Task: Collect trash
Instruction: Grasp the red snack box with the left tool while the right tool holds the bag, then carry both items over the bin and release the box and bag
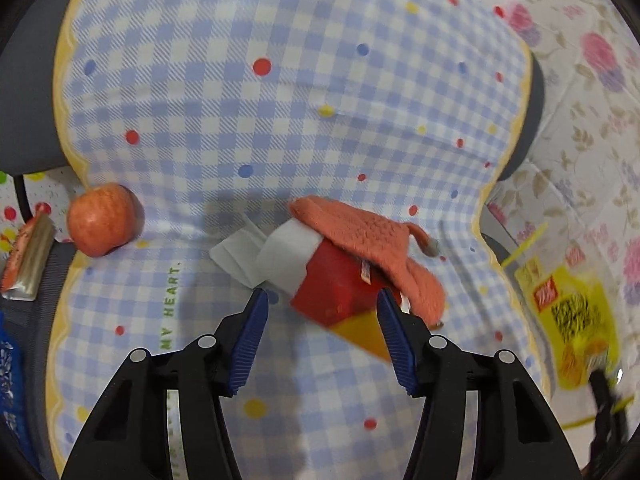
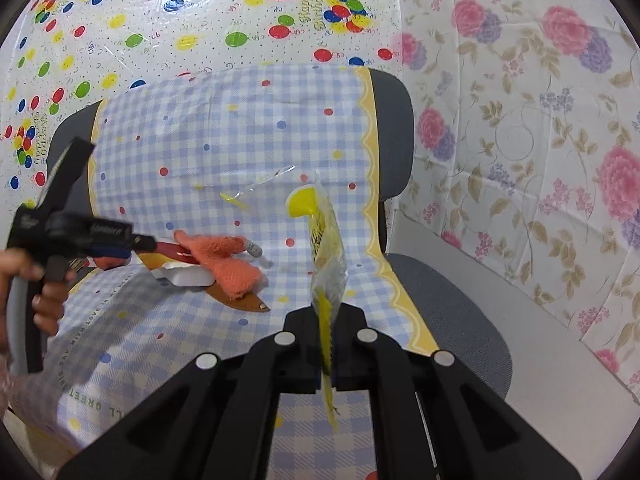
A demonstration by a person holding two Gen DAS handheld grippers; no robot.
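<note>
**Yellow wrapper pinched, red carton between open fingers**

Yellow and clear plastic, crinkled and printed with black marks, makes up the snack wrapper (image 2: 328,248) that the right hand-held gripper (image 2: 326,344) has clamped tight between its closed fingers. The wrapper stands edge-on, its long axis running straight ahead and upward from the fingertips, with a short yellow tail hanging below the grip. It is lifted clear of the checked cloth (image 2: 224,136) that covers the chair (image 2: 452,304).

The left hand-held gripper (image 1: 322,320) is partly open and grips nothing. Just ahead of its fingertips, reaching partly in between them, lies a red carton (image 1: 340,288) with a yellow corner; whether the right fingertip touches it cannot be told. An orange knitted glove (image 1: 376,236) is draped over the carton's far side, and white tissue (image 1: 256,252) spills from the end ahead and to the left. The carton's long axis runs slantwise, from the tissue end down to the yellow corner nearest the right finger.

Further left, near the cloth's scalloped yellow edge, sits an apple (image 1: 102,220), well apart from the carton; beyond that edge lies a foil wrapper (image 1: 28,258). Ahead of the carton the cloth is open and bare. To the right the cloth's edge drops away to the grey seat.
</note>
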